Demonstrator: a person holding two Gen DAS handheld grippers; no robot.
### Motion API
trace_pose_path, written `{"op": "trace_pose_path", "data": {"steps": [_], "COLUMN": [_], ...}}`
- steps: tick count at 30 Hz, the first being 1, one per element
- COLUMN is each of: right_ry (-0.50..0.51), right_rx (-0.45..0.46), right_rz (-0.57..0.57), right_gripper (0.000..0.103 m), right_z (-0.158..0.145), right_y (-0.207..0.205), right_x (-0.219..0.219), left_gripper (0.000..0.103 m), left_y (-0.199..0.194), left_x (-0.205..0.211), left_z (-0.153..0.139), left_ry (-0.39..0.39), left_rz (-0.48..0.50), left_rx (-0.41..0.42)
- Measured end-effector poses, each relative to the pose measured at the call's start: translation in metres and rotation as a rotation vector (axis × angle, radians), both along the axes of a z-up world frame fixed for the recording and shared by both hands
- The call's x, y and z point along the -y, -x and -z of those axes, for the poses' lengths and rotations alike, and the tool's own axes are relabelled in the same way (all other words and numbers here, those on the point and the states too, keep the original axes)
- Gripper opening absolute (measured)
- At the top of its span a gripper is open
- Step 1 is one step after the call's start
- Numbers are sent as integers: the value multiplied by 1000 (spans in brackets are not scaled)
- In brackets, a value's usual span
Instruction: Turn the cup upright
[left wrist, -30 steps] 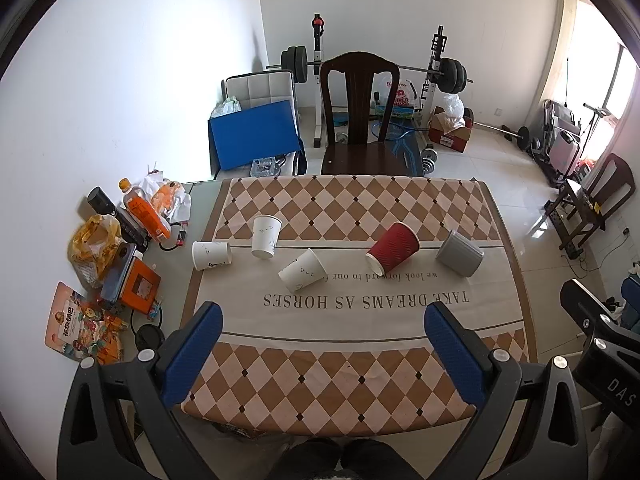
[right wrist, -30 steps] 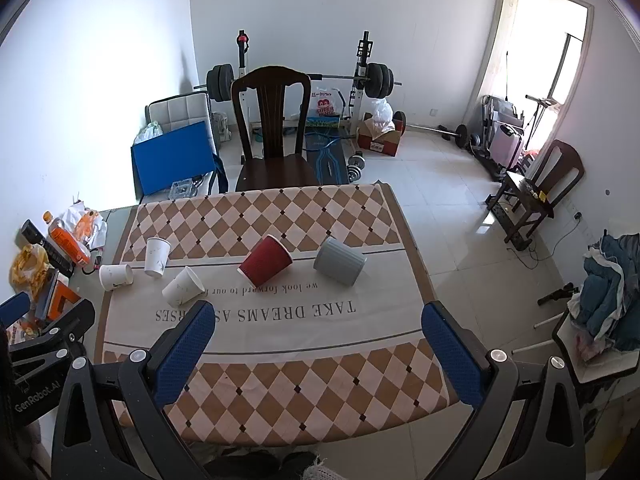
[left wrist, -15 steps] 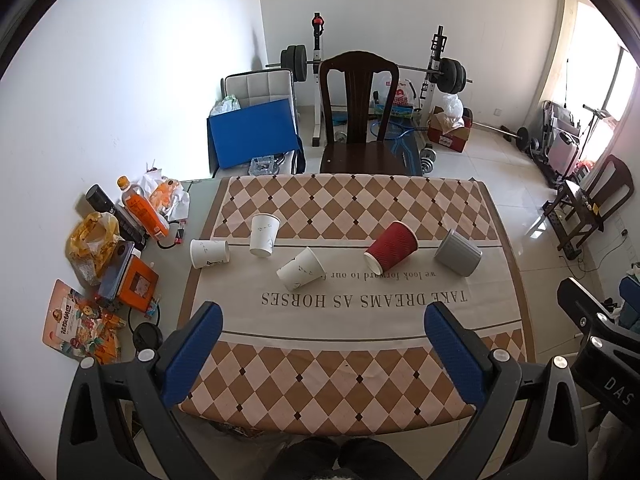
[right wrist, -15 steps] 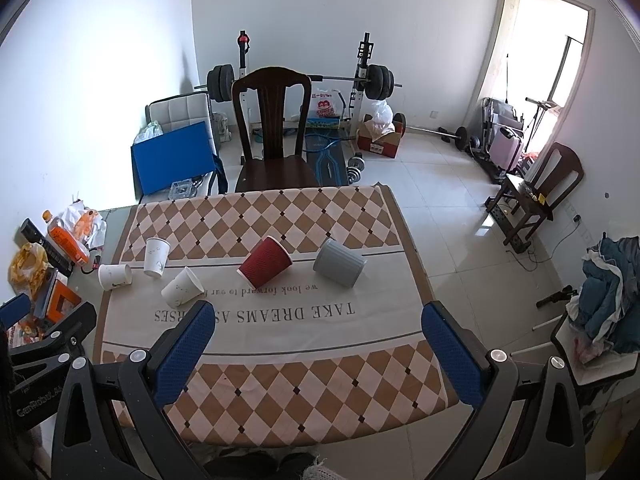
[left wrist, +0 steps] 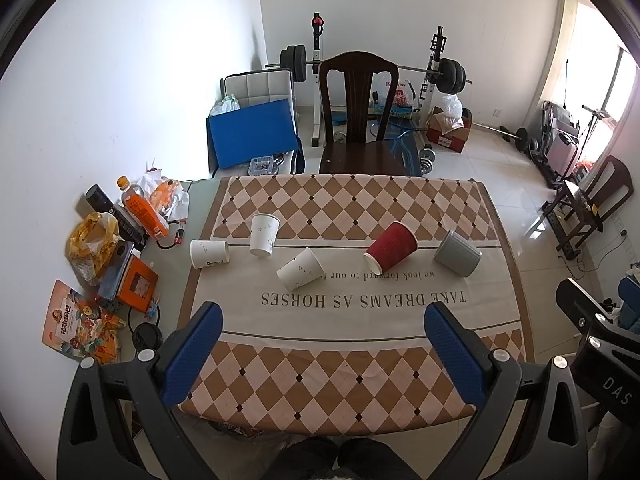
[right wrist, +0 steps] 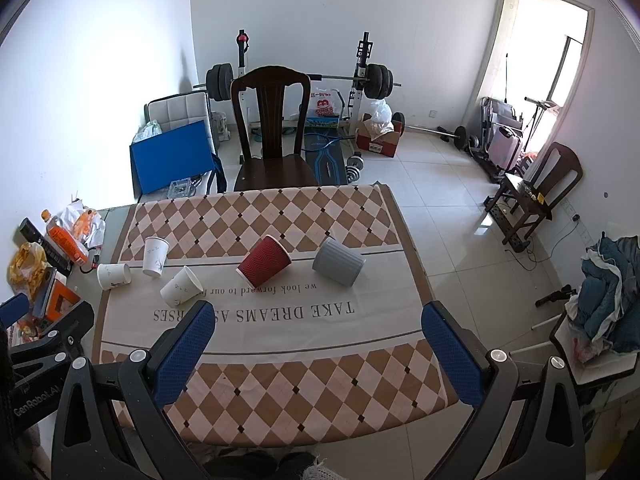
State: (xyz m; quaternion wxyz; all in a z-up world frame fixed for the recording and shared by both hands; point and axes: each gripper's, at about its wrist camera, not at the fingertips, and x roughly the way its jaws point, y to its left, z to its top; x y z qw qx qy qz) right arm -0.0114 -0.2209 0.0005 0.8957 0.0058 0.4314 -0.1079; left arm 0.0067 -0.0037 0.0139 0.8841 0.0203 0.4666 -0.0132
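Note:
Several cups sit on the checkered tablecloth. A red cup, a grey cup and two white cups lie on their sides. One white cup stands upright. My left gripper is open and empty, held high above the table's near edge. My right gripper is open and empty too, likewise high above the near edge.
Snack bags, an orange bottle and boxes crowd the table's left strip. A dark wooden chair stands behind the table, with a weight rack beyond it. Another chair and a pile of clothes are on the right.
Both grippers have drifted slightly back and up, so the table looks a little smaller. The cups have not moved and both grippers stay open.

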Motion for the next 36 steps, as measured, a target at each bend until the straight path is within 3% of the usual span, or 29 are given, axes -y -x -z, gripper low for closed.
{"op": "trace_pose_path", "data": {"steps": [36], "right_ry": [-11], "right_rx": [11], "right_rz": [13], "right_gripper": [103], "right_z": [-7], "right_y": [-4], "right_x": [-6], "left_gripper": [103], "left_y": [-2], "left_x": [12], "left_z": [-6], "left_ry": [10], "left_rz": [6], "left_rx": [-3]}}
